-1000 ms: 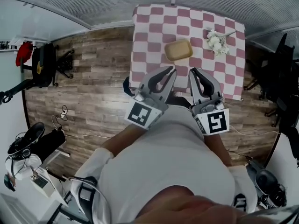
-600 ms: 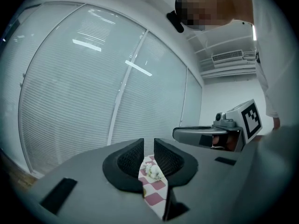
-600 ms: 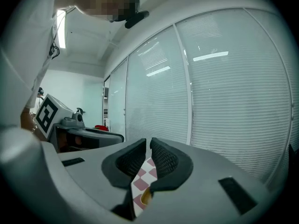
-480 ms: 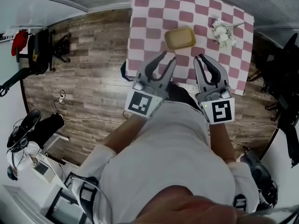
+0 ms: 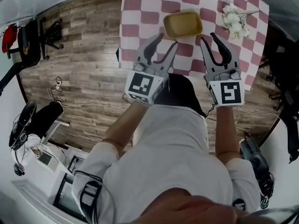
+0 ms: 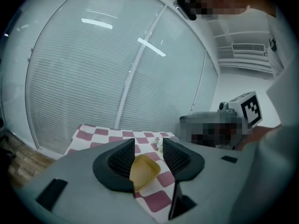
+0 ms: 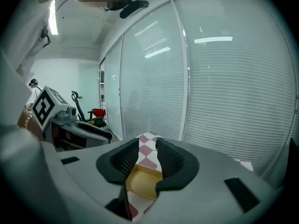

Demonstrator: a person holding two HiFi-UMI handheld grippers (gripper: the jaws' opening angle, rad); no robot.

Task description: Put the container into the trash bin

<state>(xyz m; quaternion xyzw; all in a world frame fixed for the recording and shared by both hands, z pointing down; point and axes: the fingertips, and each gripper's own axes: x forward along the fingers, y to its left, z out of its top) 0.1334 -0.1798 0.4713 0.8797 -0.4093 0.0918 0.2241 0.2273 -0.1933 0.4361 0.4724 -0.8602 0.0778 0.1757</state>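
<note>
Barely started tbh. Container (image 5: 182, 24) sits untouched on checkered tabletop (image 5: 140, 13), just ahead of both grippers. Left gripper (image 5: 164, 43) and right gripper (image 5: 216, 48) jaws opening, nothing grasped. Grab, carry, drop in bin all left.

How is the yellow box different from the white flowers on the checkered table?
The shallow yellow plastic container is smooth, boxy and empty. The bunch of white flowers is frilly and lumpy. The container sits near the middle of the table, while the flowers lie closer to its right edge. Both rest on the pink-and-white checkered tablecloth.
</note>
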